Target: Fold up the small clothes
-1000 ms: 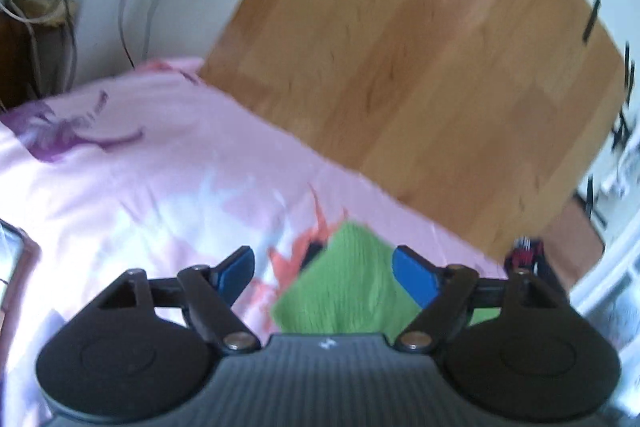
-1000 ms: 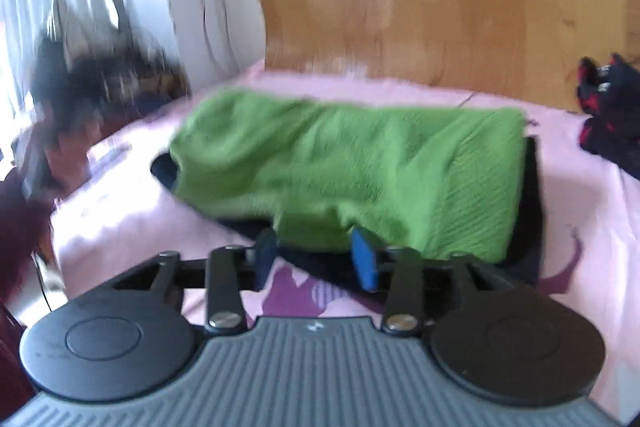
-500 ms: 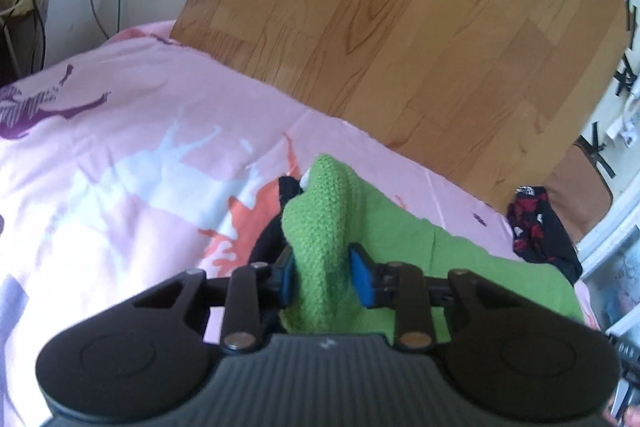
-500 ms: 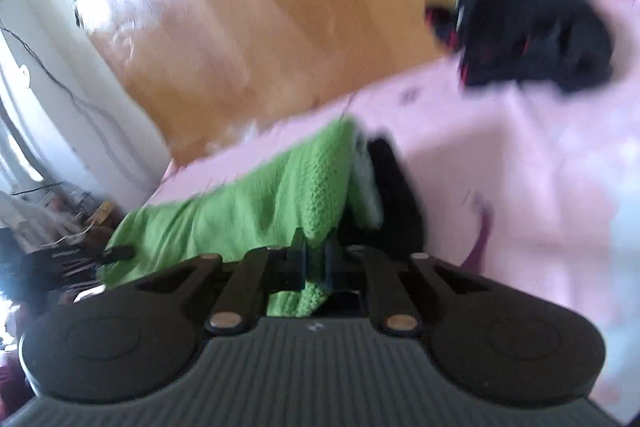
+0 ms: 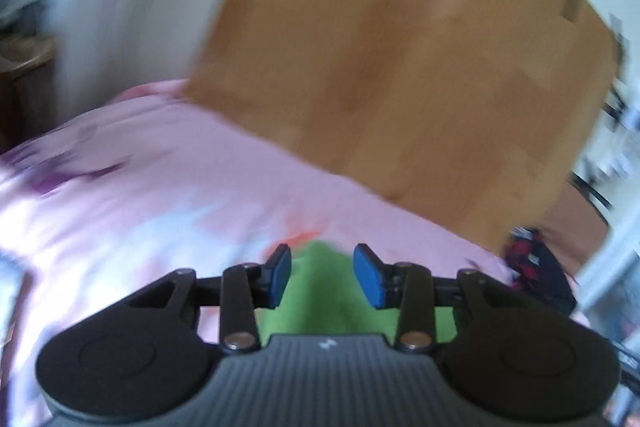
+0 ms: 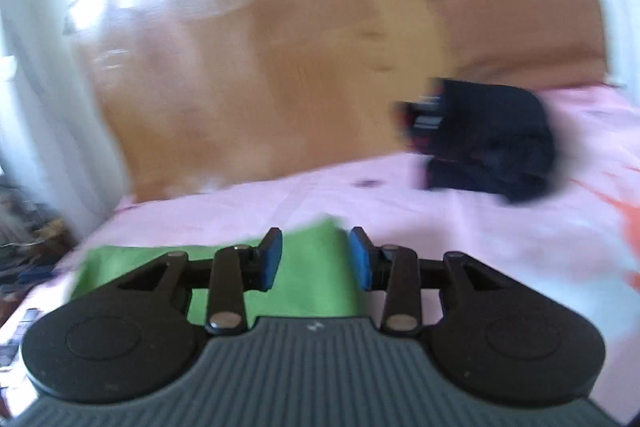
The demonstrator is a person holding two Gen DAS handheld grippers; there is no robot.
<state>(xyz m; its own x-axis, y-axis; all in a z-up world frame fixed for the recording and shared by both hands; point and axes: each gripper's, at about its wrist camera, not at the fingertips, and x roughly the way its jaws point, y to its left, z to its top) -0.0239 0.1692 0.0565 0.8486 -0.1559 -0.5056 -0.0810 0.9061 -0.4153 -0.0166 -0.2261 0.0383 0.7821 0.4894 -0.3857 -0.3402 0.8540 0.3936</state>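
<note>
A green knit garment [image 5: 320,291] lies on the pink bedsheet [image 5: 140,195]. In the left wrist view my left gripper [image 5: 322,275] is open just above its near end, blue pads apart, holding nothing. In the right wrist view the same green garment [image 6: 312,267] lies flat below my right gripper [image 6: 314,259], which is open and empty over its right edge. Both views are motion-blurred.
A wooden board [image 5: 400,75] leans against the wall behind the bed. A dark, red-patterned pile of clothes [image 6: 488,143] lies on the sheet near the board, also in the left wrist view [image 5: 536,275]. Clutter sits beside the bed at left [image 6: 24,239].
Half a second ago both grippers were shut on the green garment and held it up. Now both are open and the garment lies flat on the sheet below them.
</note>
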